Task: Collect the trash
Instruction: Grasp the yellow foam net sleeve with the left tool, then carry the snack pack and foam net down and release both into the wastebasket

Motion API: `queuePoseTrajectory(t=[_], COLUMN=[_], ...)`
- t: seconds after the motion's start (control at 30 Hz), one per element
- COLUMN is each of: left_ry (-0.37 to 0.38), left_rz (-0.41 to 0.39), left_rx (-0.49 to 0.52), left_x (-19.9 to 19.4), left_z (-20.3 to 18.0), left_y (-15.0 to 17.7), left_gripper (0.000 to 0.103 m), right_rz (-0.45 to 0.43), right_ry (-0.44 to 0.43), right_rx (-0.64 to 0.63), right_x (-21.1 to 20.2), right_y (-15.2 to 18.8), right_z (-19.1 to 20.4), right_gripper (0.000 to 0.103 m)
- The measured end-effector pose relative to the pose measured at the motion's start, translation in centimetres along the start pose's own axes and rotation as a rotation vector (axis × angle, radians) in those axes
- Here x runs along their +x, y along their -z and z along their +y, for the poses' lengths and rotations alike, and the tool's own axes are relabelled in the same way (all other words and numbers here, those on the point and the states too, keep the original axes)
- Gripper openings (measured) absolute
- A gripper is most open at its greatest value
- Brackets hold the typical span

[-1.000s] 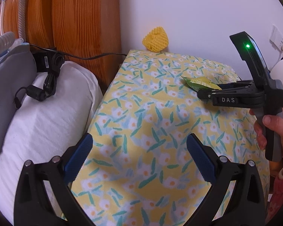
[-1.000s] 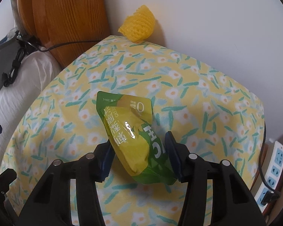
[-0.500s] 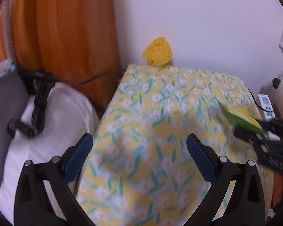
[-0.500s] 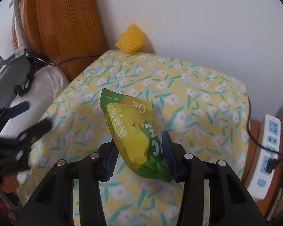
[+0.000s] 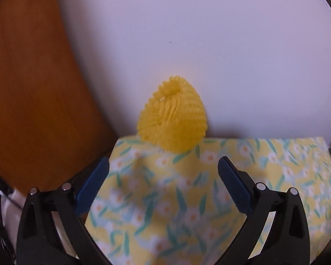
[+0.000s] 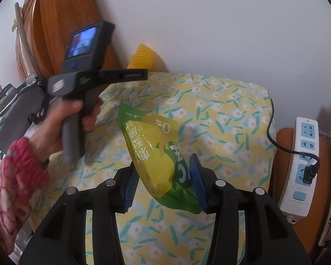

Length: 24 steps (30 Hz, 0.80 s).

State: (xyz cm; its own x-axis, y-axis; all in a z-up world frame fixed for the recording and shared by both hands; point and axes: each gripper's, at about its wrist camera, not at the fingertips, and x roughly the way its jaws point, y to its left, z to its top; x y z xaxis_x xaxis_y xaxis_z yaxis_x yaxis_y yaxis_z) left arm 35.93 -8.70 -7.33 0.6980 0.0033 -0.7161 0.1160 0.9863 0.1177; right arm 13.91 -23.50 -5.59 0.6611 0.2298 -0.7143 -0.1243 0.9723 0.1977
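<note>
A yellow foam fruit net [image 5: 173, 114] sits at the far edge of the flowered yellow cloth [image 5: 165, 198], against the white wall. My left gripper [image 5: 163, 174] is open, its blue pads just short of the net. In the right wrist view the net [image 6: 141, 55] shows behind the left gripper [image 6: 143, 75], which reaches toward it. My right gripper [image 6: 163, 181] is shut on a green and yellow snack wrapper [image 6: 154, 152] and holds it above the cloth [image 6: 220, 119].
A wooden headboard [image 5: 33, 88] stands left of the cloth. A white power strip [image 6: 302, 161] with a black plug and cord lies to the right. A grey device with a hose [image 6: 15, 106] rests on the bedding at left.
My left gripper has moved forward across the cloth, close up to the foam net, still open. My right gripper has drawn back and up with the wrapper held.
</note>
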Motion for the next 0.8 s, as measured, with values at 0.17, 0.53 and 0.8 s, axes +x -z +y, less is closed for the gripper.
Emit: queuePoseTrajectory(t=[0.17,0.53,0.8], left_ry=[-0.002,0.049,0.086], left_rz=[0.043,0.077,0.038], left_rx=[-0.013,-0.026,-0.036], left_x=[3.0,1.4,-7.3], left_z=[-1.0,-0.4,1.8], left_y=[-1.9,-1.4,3.0], left_gripper=[0.07,0.035,0.035], right_rz=[0.015,0.027,0.028], right_ry=[-0.027,-0.036,0.001], right_rx=[0.022,0.021,0.001], right_x=[0.2,0.9,-0.1], right_y=[0.4,0.1,0.5], right_z=[-0.9,-0.7,0.2], right_gripper=[0.045,0.045,0.045])
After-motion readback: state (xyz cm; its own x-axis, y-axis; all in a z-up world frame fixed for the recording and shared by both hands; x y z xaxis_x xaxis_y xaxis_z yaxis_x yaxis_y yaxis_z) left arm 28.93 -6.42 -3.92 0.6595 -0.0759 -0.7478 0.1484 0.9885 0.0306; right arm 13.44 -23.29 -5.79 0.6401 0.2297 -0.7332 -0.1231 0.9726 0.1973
